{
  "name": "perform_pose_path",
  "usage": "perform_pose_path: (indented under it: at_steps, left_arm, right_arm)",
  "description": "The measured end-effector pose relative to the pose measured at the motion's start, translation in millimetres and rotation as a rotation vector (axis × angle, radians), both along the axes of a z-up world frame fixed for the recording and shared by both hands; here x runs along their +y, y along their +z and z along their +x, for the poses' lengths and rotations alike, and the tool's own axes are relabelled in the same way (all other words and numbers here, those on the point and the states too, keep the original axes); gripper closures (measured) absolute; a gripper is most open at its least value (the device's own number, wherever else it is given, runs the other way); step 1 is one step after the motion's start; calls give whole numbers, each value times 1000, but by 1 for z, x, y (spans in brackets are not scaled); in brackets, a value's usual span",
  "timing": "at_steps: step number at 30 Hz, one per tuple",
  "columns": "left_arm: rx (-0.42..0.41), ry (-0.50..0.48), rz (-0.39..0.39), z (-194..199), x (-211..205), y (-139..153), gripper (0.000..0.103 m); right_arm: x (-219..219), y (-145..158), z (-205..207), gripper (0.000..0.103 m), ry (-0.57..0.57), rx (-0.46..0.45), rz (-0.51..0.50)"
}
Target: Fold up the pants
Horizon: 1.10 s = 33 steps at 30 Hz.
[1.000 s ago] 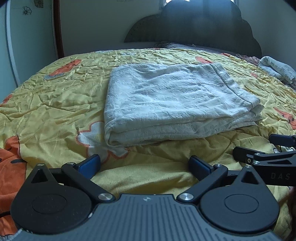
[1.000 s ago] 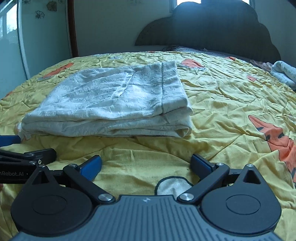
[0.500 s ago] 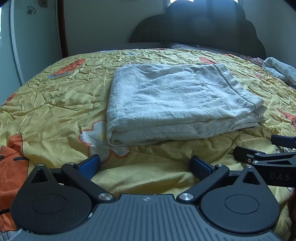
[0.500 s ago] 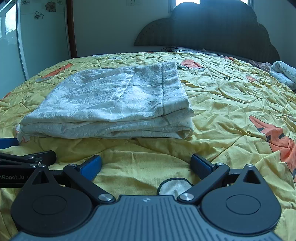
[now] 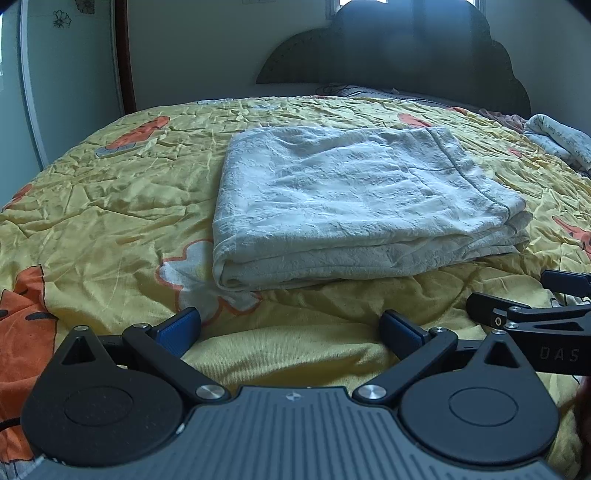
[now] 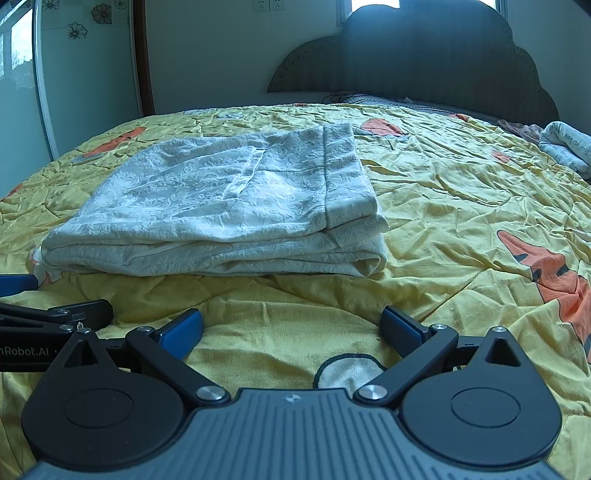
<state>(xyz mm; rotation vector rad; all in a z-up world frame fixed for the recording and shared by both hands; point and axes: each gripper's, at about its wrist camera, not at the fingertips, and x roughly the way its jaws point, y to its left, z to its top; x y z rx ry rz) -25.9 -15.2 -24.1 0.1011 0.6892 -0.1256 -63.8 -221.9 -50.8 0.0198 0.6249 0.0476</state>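
**Folded pants on the bed, both grippers spread and empty**

The pants [image 5: 354, 206] are seen folded in a flat stack on the quilt [image 5: 110, 206], ahead of both grippers. The left gripper [image 5: 290, 328] and right gripper [image 6: 291, 328] are held spread, with nothing gripped. Wall sockets [image 6: 269, 5] are shown only in the right view. A rolled cloth [image 6: 565, 146] is cut off at the frame edge.

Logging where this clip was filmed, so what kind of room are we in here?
Most likely a bedroom: the folded pants lie on a bed with a yellow quilt, a dark scalloped headboard stands behind it, and flower stickers decorate the wall.
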Motion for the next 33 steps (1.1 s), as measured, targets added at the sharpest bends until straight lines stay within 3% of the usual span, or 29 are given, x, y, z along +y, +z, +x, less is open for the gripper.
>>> perform_pose_path:
  at_steps: [33]
  left_arm:
    - [-2,35,-16,0,-1,0,0]
  right_arm:
    - [0,0,0,0,0,-2,2]
